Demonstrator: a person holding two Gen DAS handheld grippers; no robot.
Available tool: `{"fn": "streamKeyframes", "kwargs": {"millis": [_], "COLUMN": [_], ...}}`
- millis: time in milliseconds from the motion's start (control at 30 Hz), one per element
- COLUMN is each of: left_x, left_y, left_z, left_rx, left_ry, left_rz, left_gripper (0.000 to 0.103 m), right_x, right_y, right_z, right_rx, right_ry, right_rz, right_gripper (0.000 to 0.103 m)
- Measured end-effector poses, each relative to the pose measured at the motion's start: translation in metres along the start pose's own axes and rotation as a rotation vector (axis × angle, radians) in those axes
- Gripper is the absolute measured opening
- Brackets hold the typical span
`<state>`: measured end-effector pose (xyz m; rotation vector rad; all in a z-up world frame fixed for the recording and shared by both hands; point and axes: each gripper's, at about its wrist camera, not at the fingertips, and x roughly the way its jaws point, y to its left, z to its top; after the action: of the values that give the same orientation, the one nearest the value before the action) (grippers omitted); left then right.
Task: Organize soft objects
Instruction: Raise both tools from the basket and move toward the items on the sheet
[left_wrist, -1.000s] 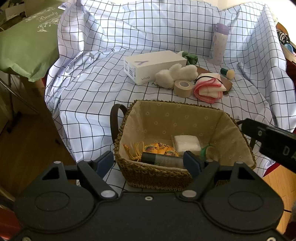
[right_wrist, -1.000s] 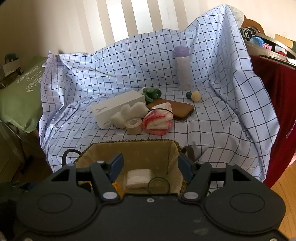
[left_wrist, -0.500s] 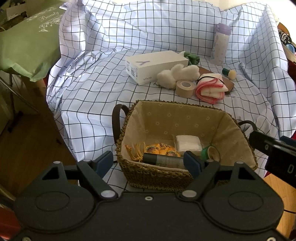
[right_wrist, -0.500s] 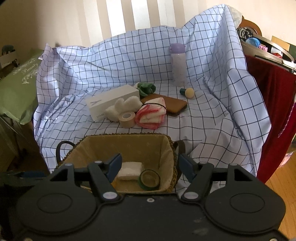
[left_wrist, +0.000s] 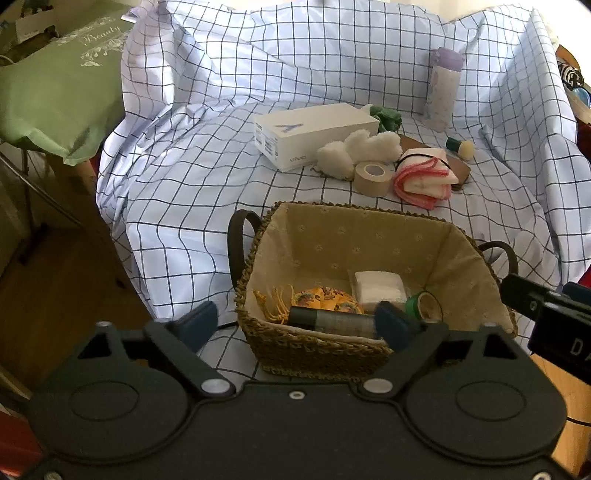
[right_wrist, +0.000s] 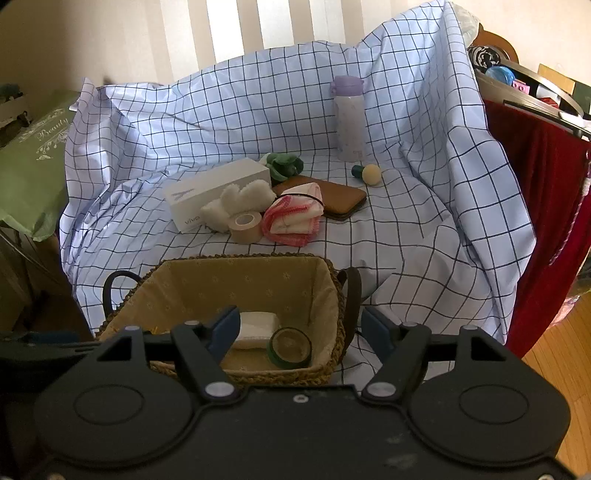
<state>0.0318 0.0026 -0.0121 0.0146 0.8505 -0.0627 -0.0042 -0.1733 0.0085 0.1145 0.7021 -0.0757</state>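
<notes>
Checked sheet (left_wrist: 184, 177) draped the whole surface, wood floor (left_wrist: 55, 288) lower left, woven basket (left_wrist: 310, 354) bottom centre, folded pink cloth (left_wrist: 424, 181) centre right beyond it; left gripper (left_wrist: 295, 325) and right gripper (right_wrist: 301, 330) had just been opening, both empty.

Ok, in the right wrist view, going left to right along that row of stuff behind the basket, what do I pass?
White box → fluffy white piece → beige tape roll → pink-edged folded cloth → brown case. The green fabric, bottle and small ball lie further back.
</notes>
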Motion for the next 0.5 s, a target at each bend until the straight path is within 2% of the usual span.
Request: {"fn": "streamKeyframes", "kwargs": {"millis": [500], "left_x": [-0.003], "left_y": [0.0032], "left_z": [0.0012], "left_rx": [-0.012], "left_ry": [-0.026], "left_rz": [0.017], "left_gripper": [0.093], "right_x": [0.0044], "right_y": [-0.0021], "right_z": [-0.0028], "right_rx": [-0.013], "right_ry": [0.016], "right_rz": [-0.018], "right_gripper": [0.089]}}
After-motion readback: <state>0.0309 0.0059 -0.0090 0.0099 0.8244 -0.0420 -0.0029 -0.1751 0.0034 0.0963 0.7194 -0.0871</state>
